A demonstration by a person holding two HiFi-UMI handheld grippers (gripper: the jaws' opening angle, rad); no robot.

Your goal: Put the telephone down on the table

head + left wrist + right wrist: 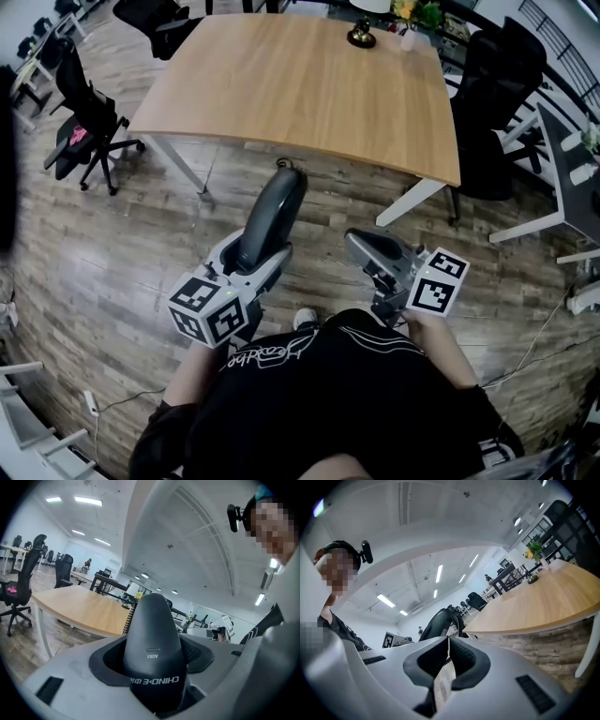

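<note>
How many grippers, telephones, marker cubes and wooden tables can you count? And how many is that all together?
Grippers: 2, the left gripper and the right gripper
Telephone: 1
Marker cubes: 2
Wooden table: 1
Total: 6

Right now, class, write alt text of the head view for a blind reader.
The left claw holds a dark telephone handset upright above a wood-plank floor, short of a wooden table. The right claw is shut beside it.
</note>
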